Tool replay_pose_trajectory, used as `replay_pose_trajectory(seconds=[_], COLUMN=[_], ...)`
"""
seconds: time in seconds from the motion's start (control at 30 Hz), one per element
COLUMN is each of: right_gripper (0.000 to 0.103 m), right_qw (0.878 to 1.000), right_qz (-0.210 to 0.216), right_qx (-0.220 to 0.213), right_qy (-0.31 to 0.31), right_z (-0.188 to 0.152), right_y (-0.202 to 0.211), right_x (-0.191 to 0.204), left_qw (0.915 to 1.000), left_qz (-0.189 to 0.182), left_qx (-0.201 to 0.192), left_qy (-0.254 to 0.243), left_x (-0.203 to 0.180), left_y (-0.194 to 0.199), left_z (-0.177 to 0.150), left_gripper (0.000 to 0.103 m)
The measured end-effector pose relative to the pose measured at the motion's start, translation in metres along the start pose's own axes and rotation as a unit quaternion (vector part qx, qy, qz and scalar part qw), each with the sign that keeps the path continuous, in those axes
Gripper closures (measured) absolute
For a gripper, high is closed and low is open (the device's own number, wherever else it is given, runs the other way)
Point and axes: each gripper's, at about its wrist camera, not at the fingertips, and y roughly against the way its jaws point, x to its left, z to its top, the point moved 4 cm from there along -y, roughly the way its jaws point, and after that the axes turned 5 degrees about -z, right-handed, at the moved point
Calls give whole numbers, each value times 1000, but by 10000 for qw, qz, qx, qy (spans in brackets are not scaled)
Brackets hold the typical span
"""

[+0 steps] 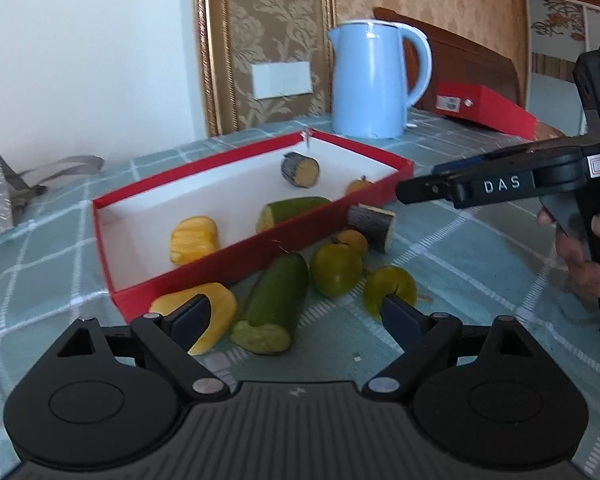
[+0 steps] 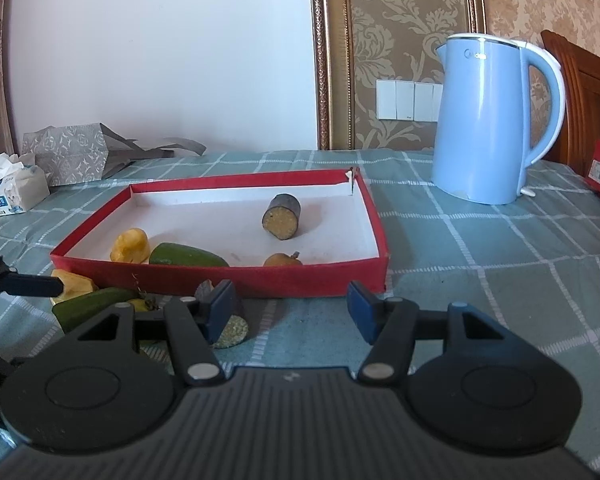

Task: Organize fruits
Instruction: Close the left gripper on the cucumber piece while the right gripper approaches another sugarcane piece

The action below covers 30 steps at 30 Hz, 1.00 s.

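A red box (image 1: 228, 256) (image 2: 236, 276) with a white floor holds a yellow fruit piece (image 1: 194, 240), a green gourd half (image 1: 292, 212), a dark-skinned stub (image 1: 300, 170) (image 2: 281, 216) and a small orange fruit (image 1: 358, 185). In front of it on the table lie another yellow piece (image 1: 220, 304), a green gourd half (image 1: 278, 300), two green round fruits (image 1: 336, 270), a small orange fruit (image 1: 354, 240) and a dark stub (image 1: 372, 222). My left gripper (image 1: 296, 318) is open, low over the gourd half. My right gripper (image 2: 290, 308) is open and empty before the box.
A blue kettle (image 1: 374, 80) (image 2: 488, 120) stands behind the box. A red box (image 1: 488, 108) lies at the far right. A patterned bag (image 2: 68, 152) and a tissue box (image 2: 14, 188) sit at the left. The table has a green checked cloth (image 2: 480, 272).
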Motion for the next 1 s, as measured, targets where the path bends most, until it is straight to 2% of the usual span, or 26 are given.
replay_pose_trajectory(seconds=[0.13, 0.2, 0.27, 0.37, 0.43, 0.5, 0.83, 1.0], right_gripper=[41, 38, 37, 37, 37, 37, 37, 38], right_qw=[10000, 10000, 10000, 10000, 10000, 10000, 9996, 9999], right_qz=[-12, -40, -50, -59, -63, -72, -217, -103], right_qx=[-11, -19, -39, -49, -38, -39, -105, -8], right_qy=[-4, 7, 10, -7, -18, -8, -127, -91], right_z=[0, 0, 1, 1, 1, 1, 3, 2], right_y=[0, 0, 1, 1, 1, 1, 1, -2], right_x=[-1, 0, 0, -1, -1, -1, -9, -8], left_qw=[9999, 9998, 9997, 9995, 9995, 9993, 9993, 9987], left_qz=[-97, -159, -61, -113, -32, 46, 204, 297], left_qx=[9, 25, 148, 182, 226, 247, 39, -69], left_qy=[88, 128, 177, 221, 211, 269, 322, 400], left_x=[3, 5, 9, 11, 11, 13, 9, 6], left_y=[0, -1, -6, -8, -11, -12, -4, 5], left_z=[0, 0, 0, -1, -1, -1, -2, -3], left_gripper=[25, 40, 49, 52, 59, 71, 71, 71])
